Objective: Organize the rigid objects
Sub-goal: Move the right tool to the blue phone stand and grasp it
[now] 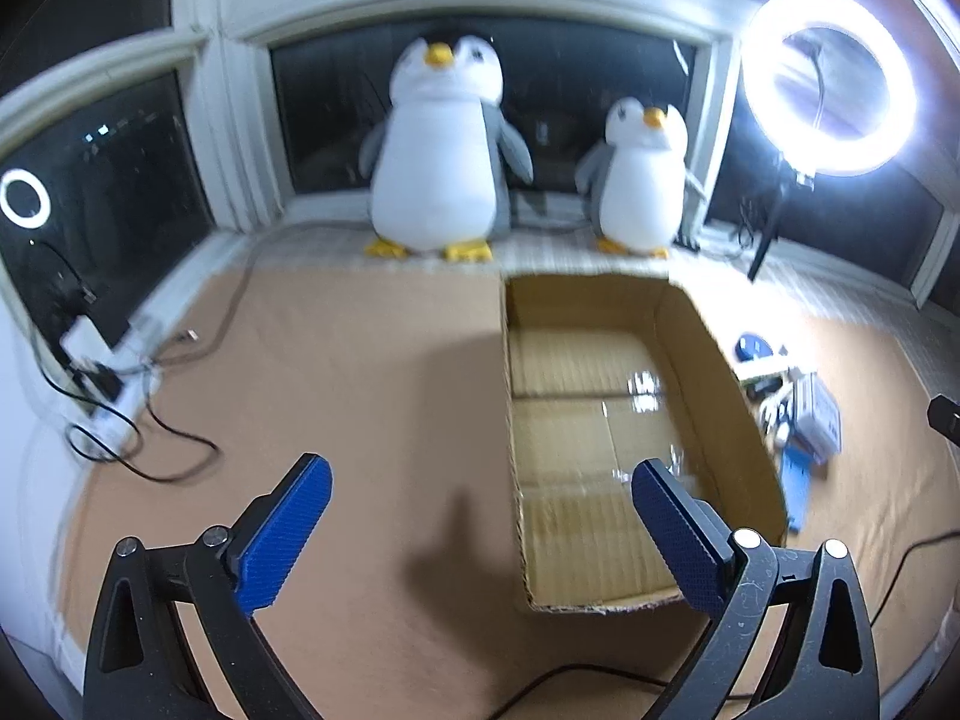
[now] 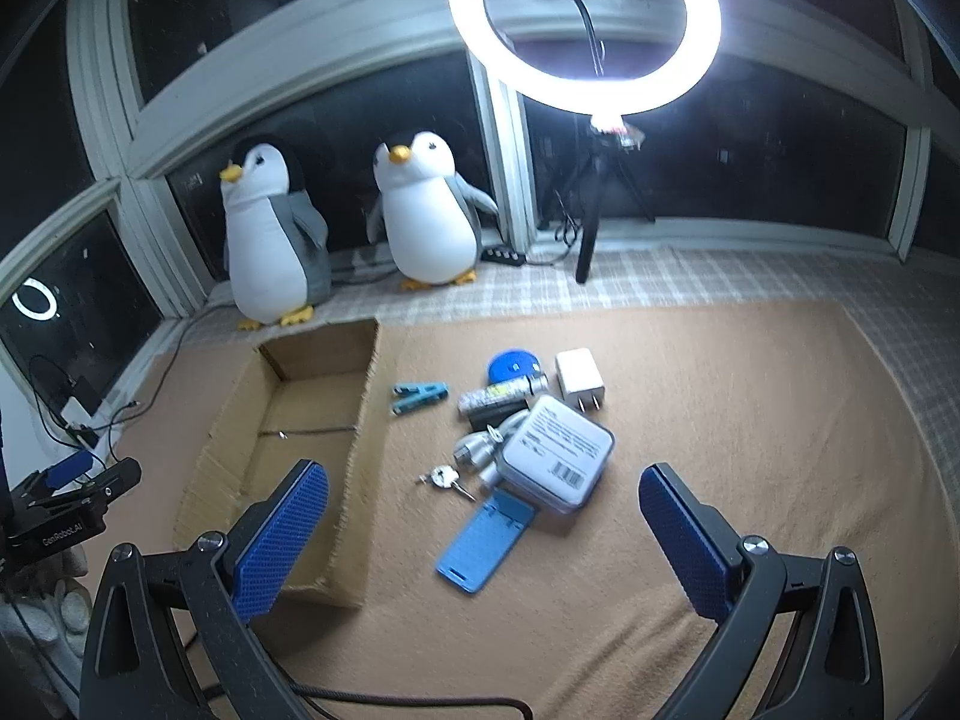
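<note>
Hovering both hand-held grippers, left (image 1: 482, 480) and right (image 2: 483, 483), spread wide and empty, I see clutter right of the cardboard box (image 2: 312, 384).

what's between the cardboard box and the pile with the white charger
In the right wrist view, a teal clip lies on the tan mat between the cardboard box and the white charger pile; otherwise bare mat.

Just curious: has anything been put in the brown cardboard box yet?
No, the brown cardboard box is empty; the small items lie beside it.

Right tool (image 2: 483, 516) agape above clutter (image 2: 528, 420).
</note>
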Motion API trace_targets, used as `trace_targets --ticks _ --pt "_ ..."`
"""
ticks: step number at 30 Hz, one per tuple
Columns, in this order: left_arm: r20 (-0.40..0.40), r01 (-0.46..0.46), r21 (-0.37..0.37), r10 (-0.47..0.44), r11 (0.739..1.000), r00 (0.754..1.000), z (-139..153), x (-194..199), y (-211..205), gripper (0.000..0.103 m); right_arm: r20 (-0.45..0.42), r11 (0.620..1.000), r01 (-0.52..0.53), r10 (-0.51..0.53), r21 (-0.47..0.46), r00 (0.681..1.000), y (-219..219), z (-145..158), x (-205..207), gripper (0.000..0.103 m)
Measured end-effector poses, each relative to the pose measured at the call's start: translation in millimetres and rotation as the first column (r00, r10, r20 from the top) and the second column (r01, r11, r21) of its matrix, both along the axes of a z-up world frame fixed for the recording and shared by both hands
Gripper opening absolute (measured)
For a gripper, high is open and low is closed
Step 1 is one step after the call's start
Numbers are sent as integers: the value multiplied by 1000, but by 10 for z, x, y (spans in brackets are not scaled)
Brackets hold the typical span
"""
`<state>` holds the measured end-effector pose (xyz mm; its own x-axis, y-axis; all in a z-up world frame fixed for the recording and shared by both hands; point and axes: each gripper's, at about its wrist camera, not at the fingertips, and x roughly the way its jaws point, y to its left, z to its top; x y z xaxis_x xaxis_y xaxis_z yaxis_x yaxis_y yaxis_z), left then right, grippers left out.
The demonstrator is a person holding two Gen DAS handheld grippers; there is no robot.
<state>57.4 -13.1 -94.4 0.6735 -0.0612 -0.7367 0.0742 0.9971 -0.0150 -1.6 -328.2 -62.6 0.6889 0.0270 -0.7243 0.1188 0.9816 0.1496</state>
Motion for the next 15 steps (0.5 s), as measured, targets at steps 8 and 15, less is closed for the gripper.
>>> trace_targets --ticks 8,15 --pt "-123 18 5 -18 1000 992 -537 238 -83 84 -164 995 37 -22 89 986 -190 -469 197 94" --pt "-167 38 3 -37 999 985 -754 350 -111 75 -314 994 39 -6 100 950 -139 -889 549 84"
